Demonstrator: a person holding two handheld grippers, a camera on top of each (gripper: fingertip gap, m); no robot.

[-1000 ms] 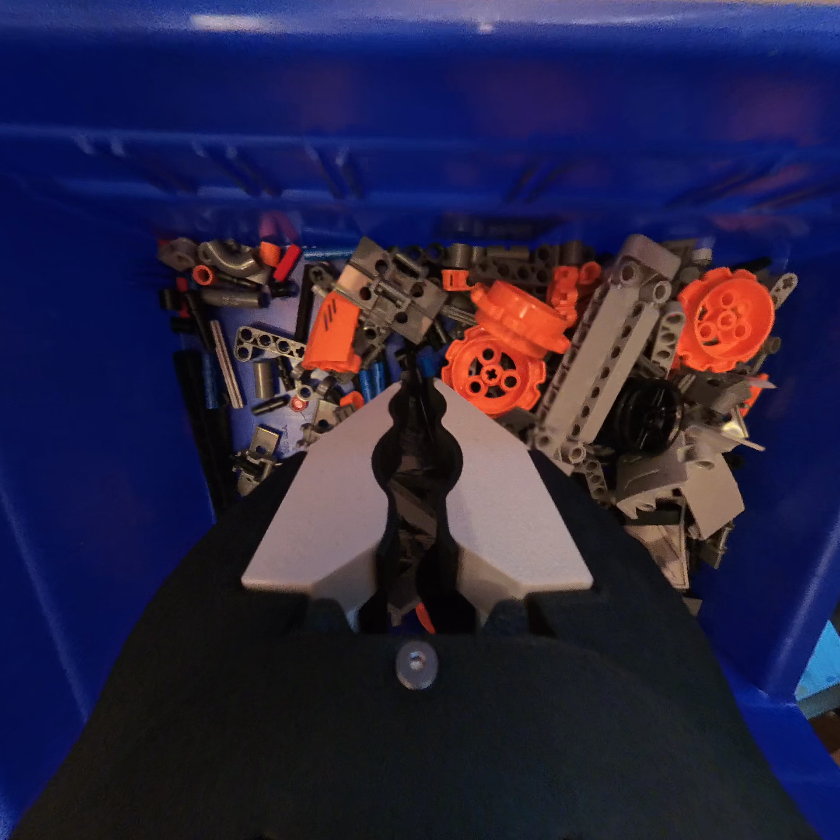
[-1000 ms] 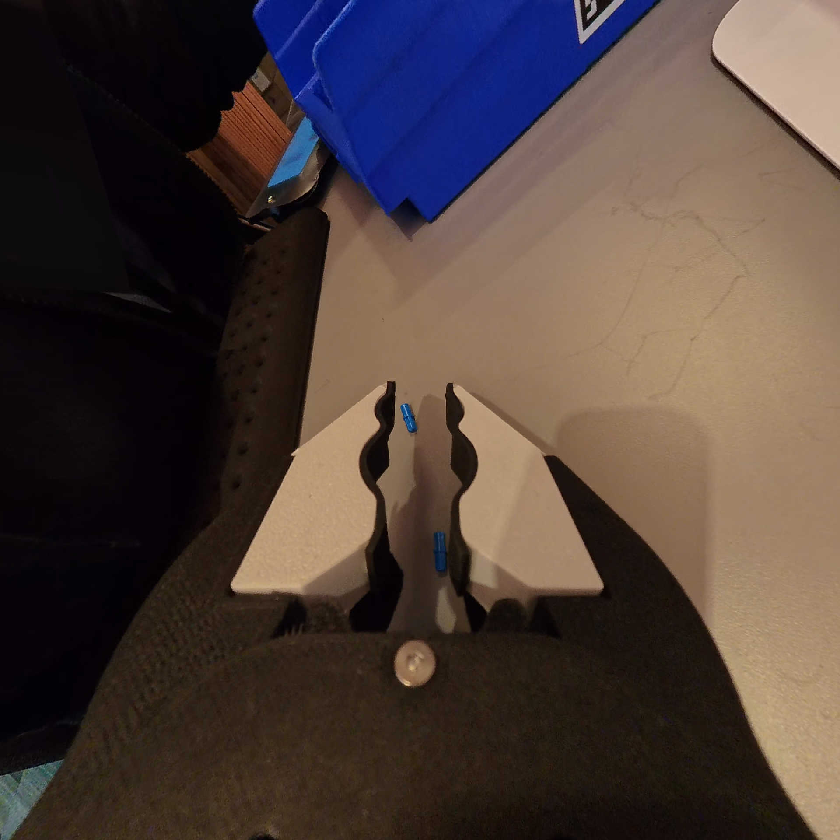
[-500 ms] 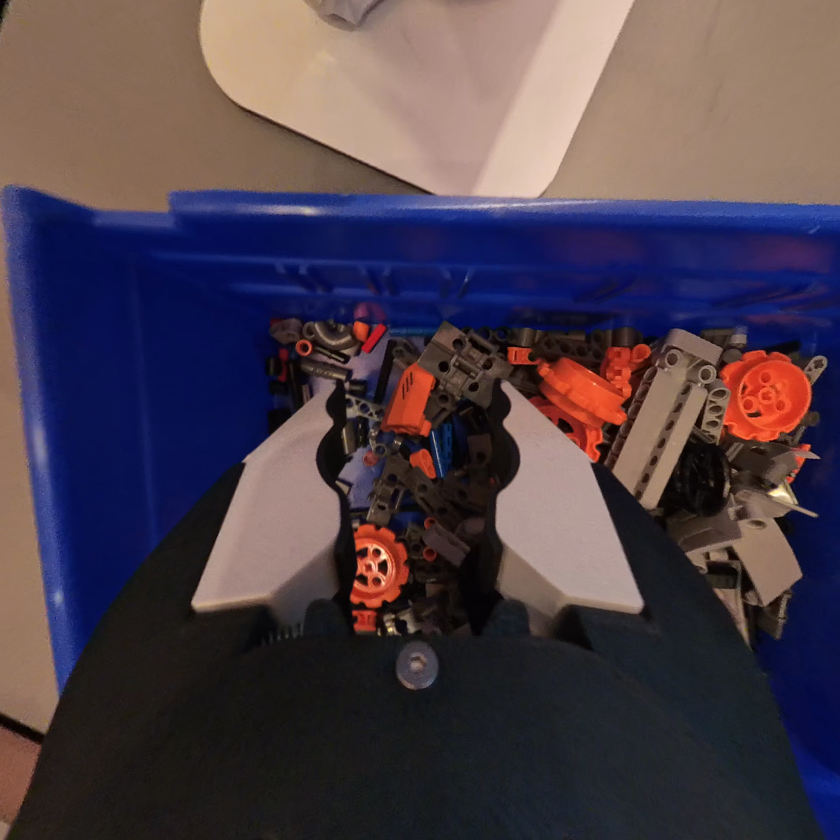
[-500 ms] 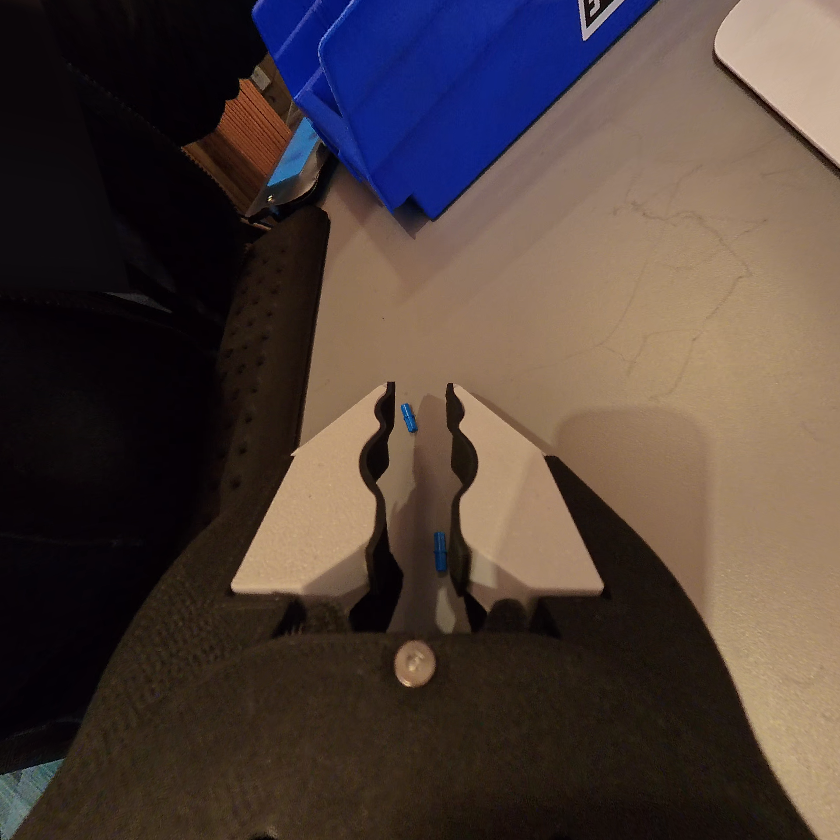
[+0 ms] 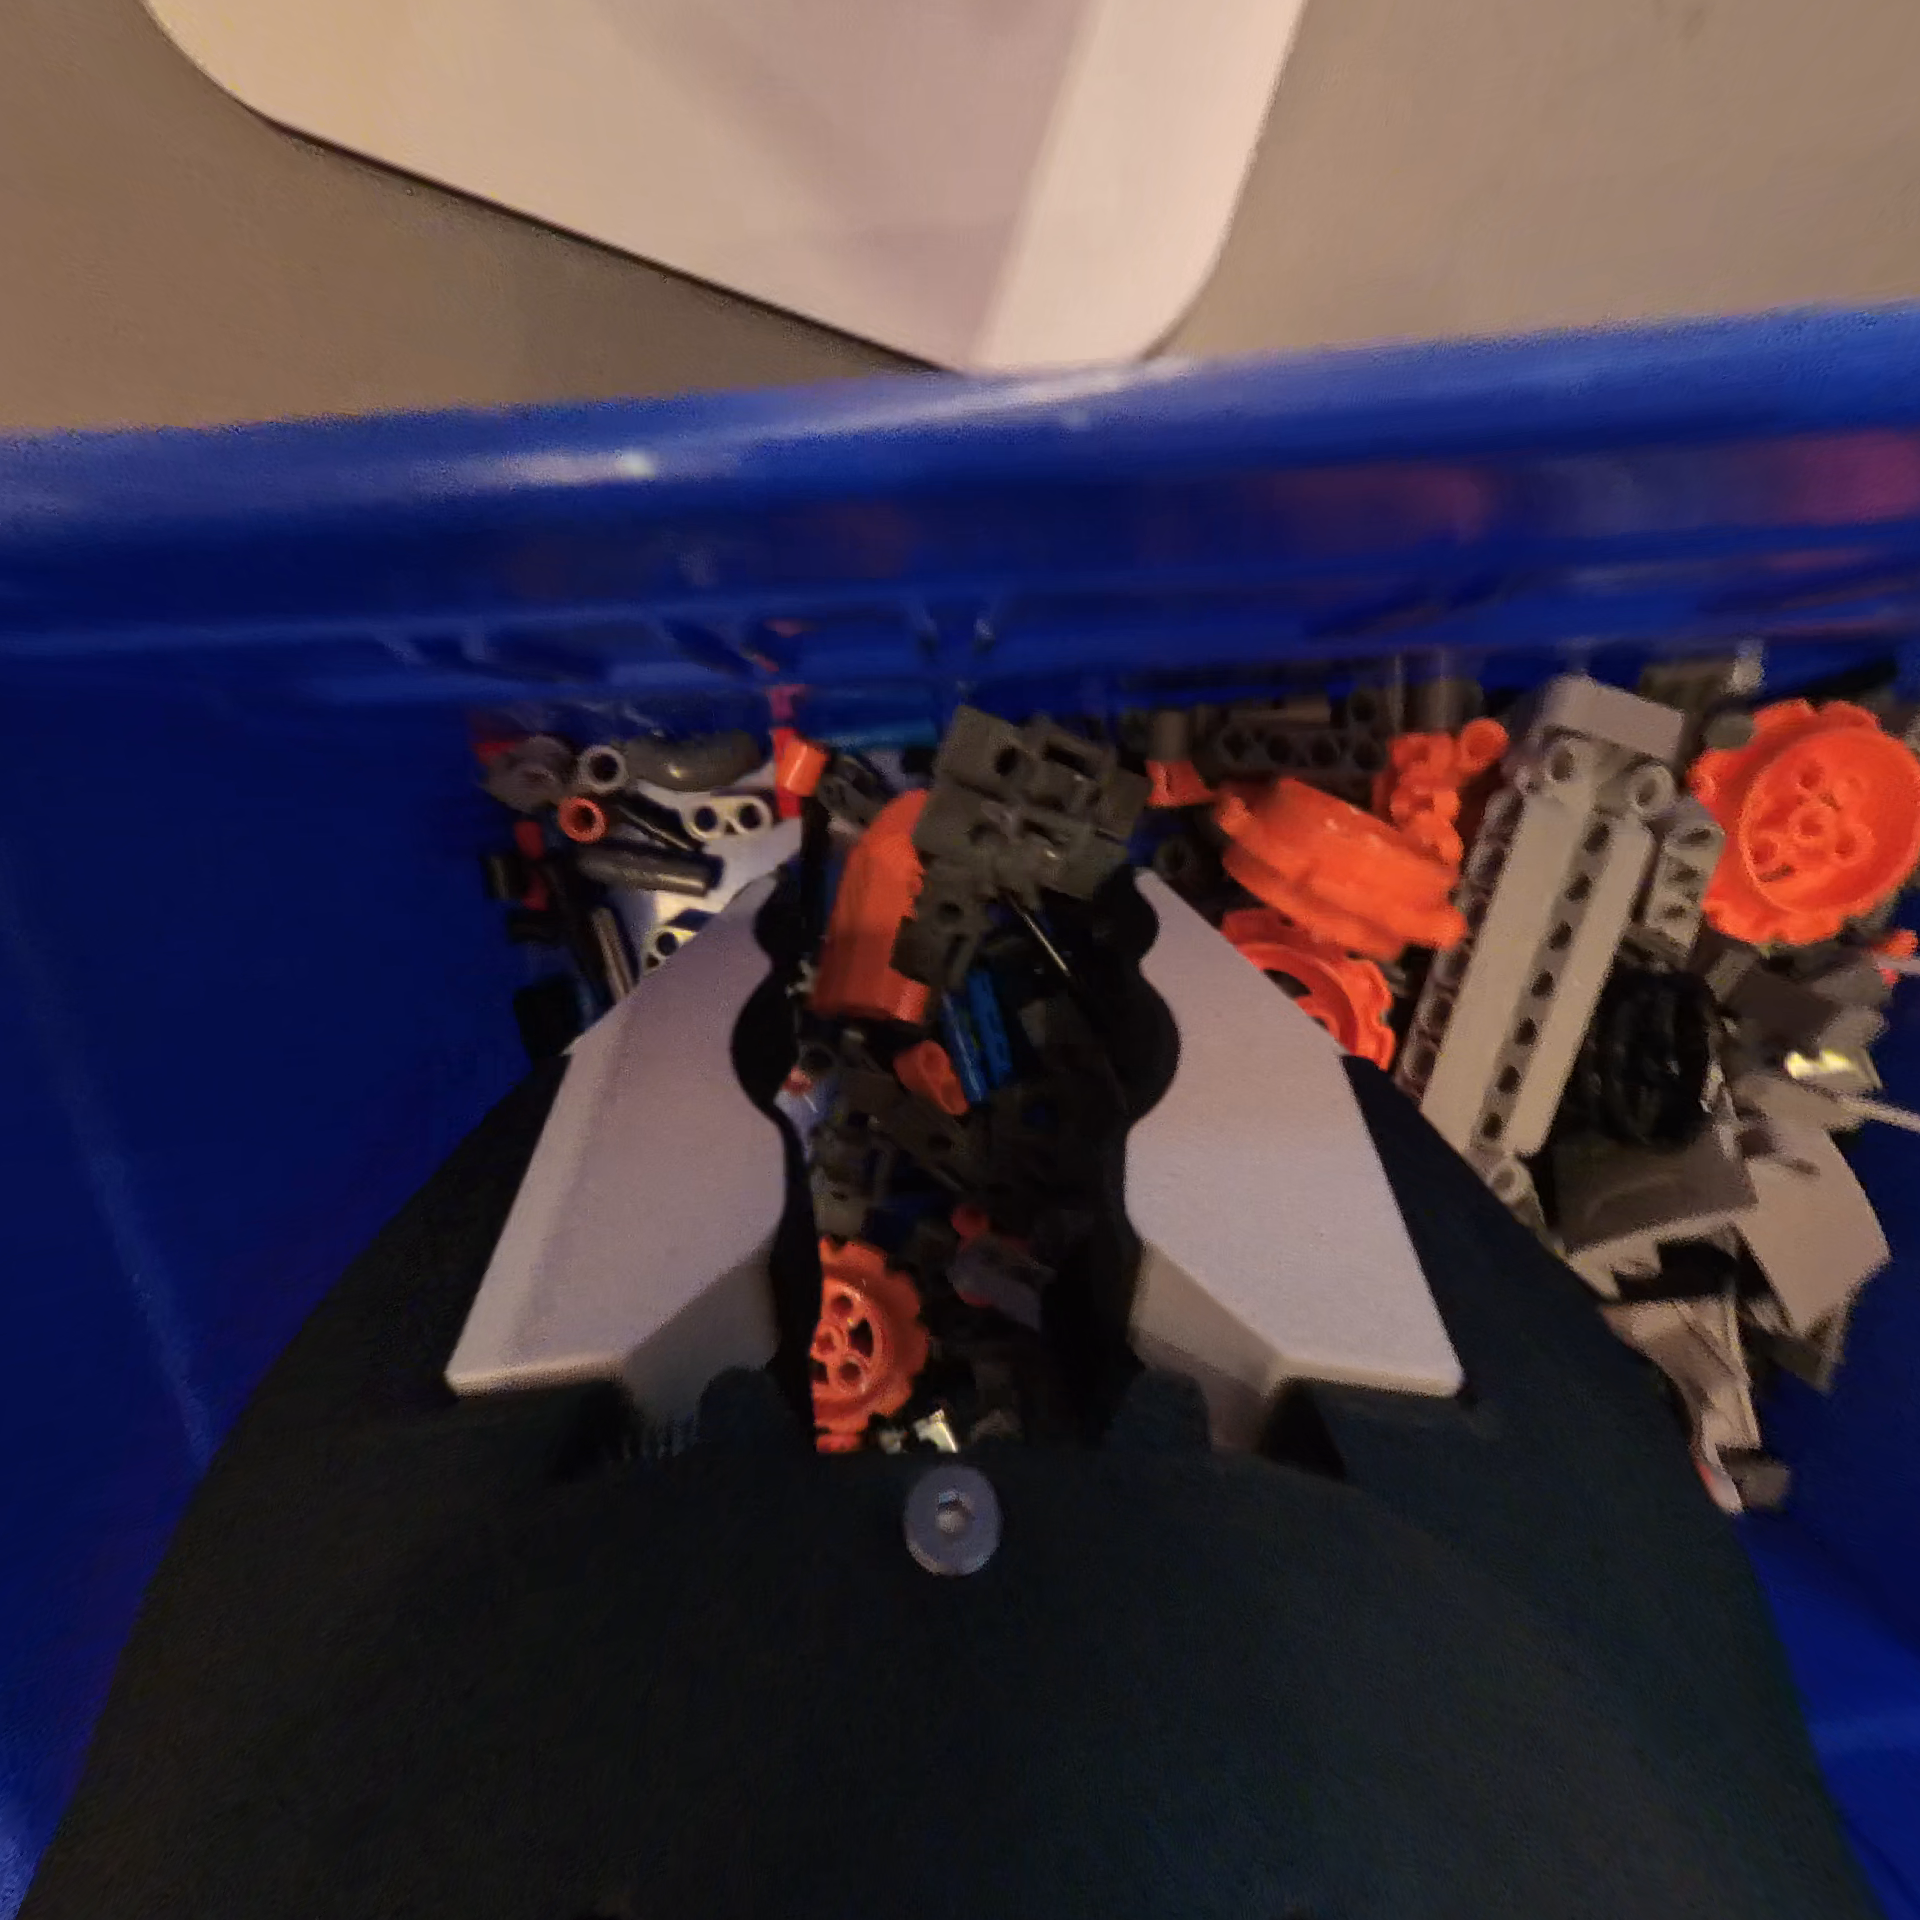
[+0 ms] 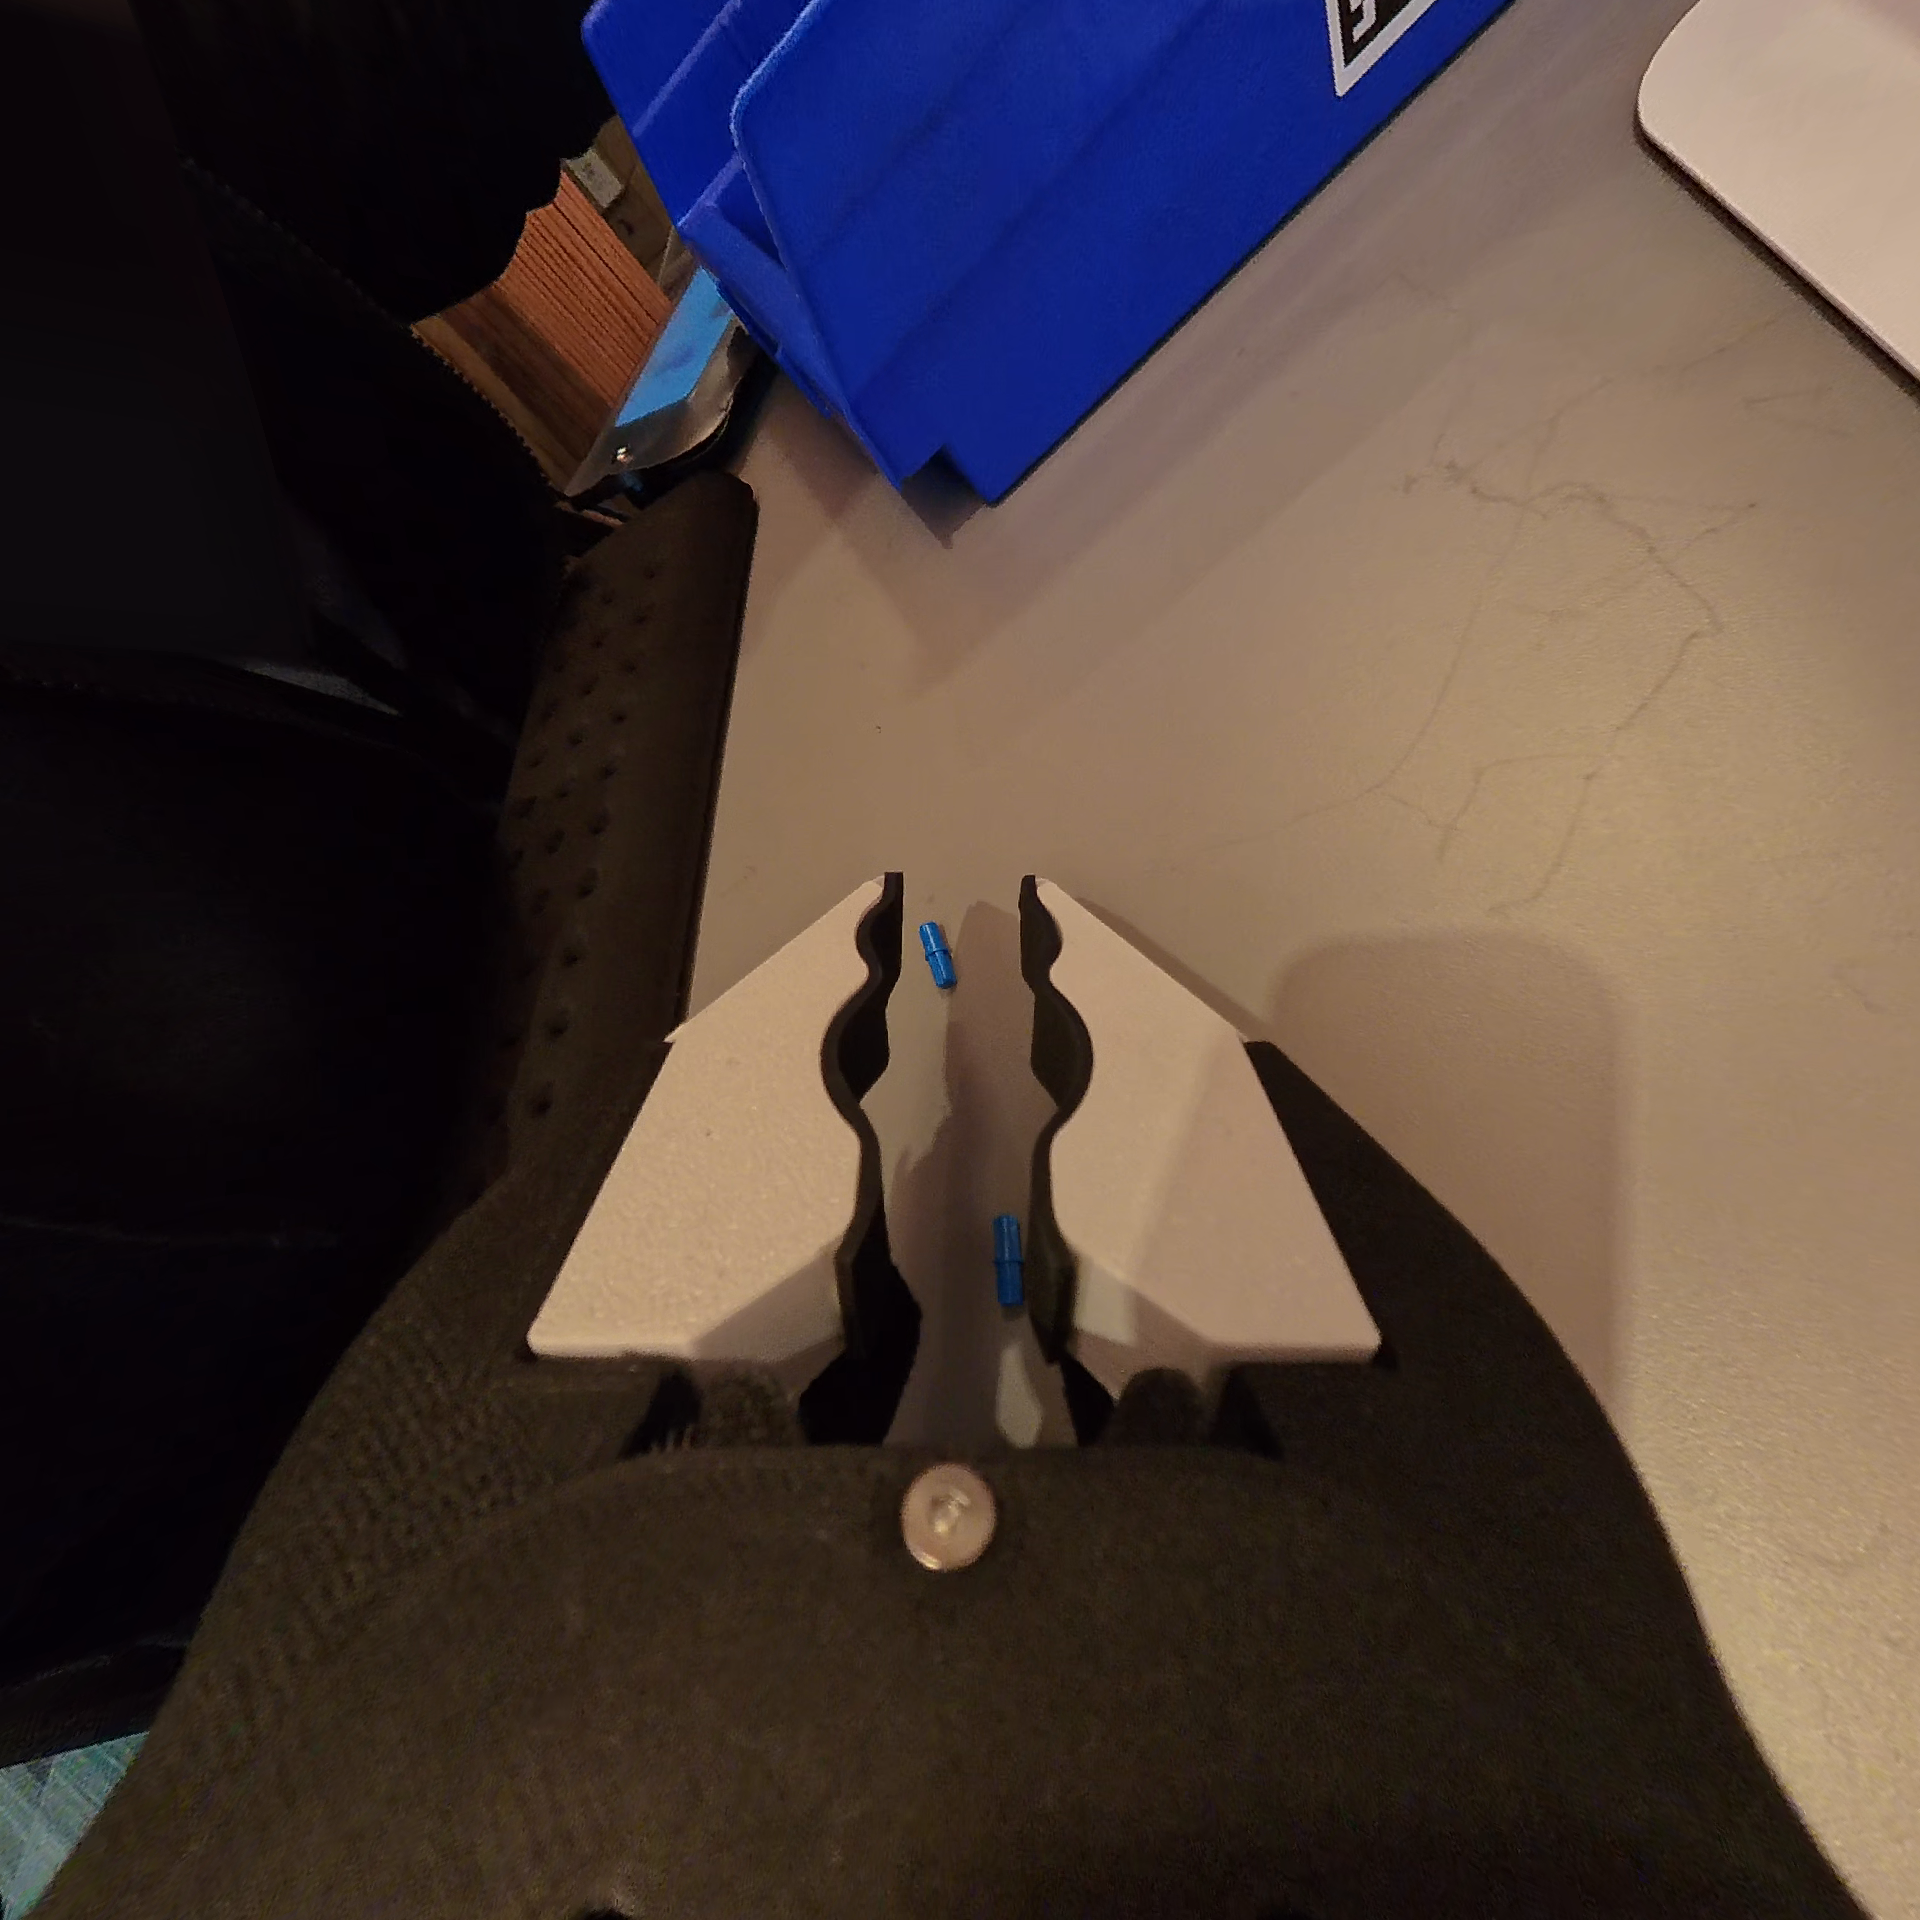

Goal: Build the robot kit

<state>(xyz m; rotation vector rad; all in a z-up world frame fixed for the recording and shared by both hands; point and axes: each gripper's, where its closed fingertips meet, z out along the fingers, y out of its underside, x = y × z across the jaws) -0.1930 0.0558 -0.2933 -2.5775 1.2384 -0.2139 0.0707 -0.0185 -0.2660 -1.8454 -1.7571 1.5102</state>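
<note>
In the left wrist view my left gripper (image 5: 956, 894) is open and hangs inside a blue bin (image 5: 935, 468), just above a heap of small building pieces. Between its fingertips lie an orange panel piece (image 5: 862, 935) and a dark grey block (image 5: 1029, 821); I cannot tell whether the fingers touch them. An orange gear (image 5: 862, 1340) shows deeper between the fingers. In the right wrist view my right gripper (image 6: 961, 883) is slightly open and empty, low over the grey table. Two small blue pins lie on the table between its fingers, one near the tips (image 6: 937, 954) and one farther back (image 6: 1006, 1257).
A long grey beam (image 5: 1548, 935) and an orange wheel (image 5: 1818, 821) lie at the right of the heap. A white tray (image 5: 727, 135) sits on the table beyond the bin. The right wrist view shows the blue bin (image 6: 1039, 208), the tray corner (image 6: 1818, 156) and a dark chair (image 6: 623, 831). Across from one pair of fingers to the other is roughly 30 cm.
My left gripper was shut low in the heap, then opened and drew back up; it has now moved closer to the pieces again, still open. The right gripper has not moved.
</note>
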